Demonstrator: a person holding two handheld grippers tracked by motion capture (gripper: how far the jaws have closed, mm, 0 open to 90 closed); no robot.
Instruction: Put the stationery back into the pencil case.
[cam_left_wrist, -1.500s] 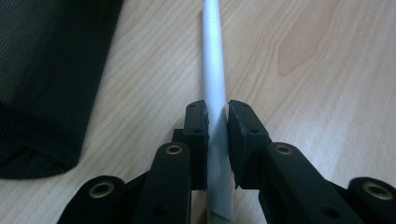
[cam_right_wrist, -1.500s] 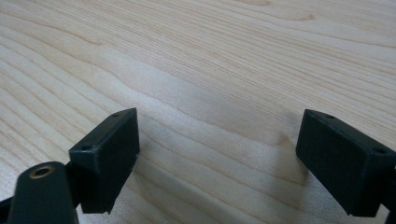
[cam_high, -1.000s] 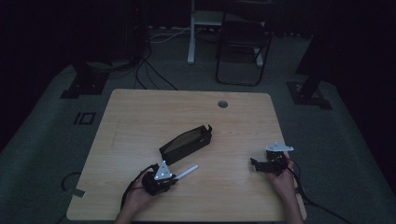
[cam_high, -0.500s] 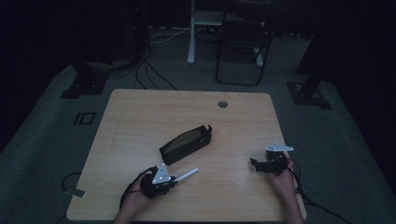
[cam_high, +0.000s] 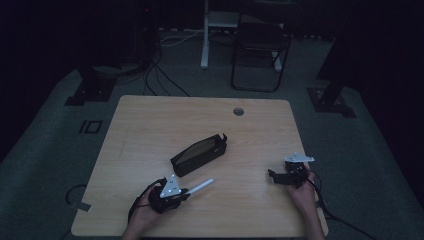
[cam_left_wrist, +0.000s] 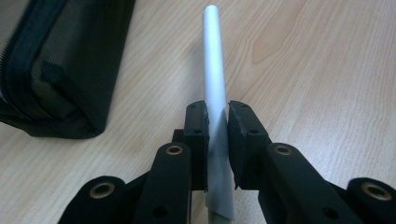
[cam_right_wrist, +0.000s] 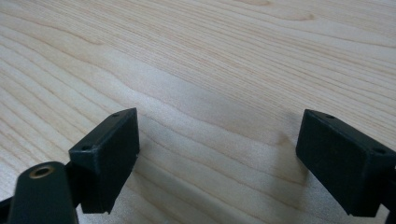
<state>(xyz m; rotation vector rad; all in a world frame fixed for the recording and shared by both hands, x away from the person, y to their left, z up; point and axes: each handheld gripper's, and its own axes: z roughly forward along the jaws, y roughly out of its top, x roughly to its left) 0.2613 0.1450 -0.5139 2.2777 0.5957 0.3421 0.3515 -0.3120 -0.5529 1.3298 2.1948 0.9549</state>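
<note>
My left gripper (cam_left_wrist: 216, 123) is shut on a white pen (cam_left_wrist: 215, 79), whose barrel sticks out ahead of the jaws just above the wooden table (cam_high: 150, 120). From above, that left gripper (cam_high: 184, 192) sits near the table's front edge with the pen (cam_high: 200, 187) pointing right and away. A black zip pouch (cam_high: 198, 154) lies open at mid-table, just beyond the pen; its side (cam_left_wrist: 56, 70) fills the left of the left gripper view. My right gripper (cam_right_wrist: 217, 154) stands open over bare wood, and the high view shows the right gripper (cam_high: 272, 174) at the front right.
A round cable hole (cam_high: 238, 111) sits near the table's far edge. Beyond the table stand a dark chair (cam_high: 260, 50), a white post (cam_high: 205, 35) and floor cables (cam_high: 165, 80). Cables trail from both grippers off the front edge.
My left gripper with the pen has slid slightly toward the front edge. The right gripper has not moved.
</note>
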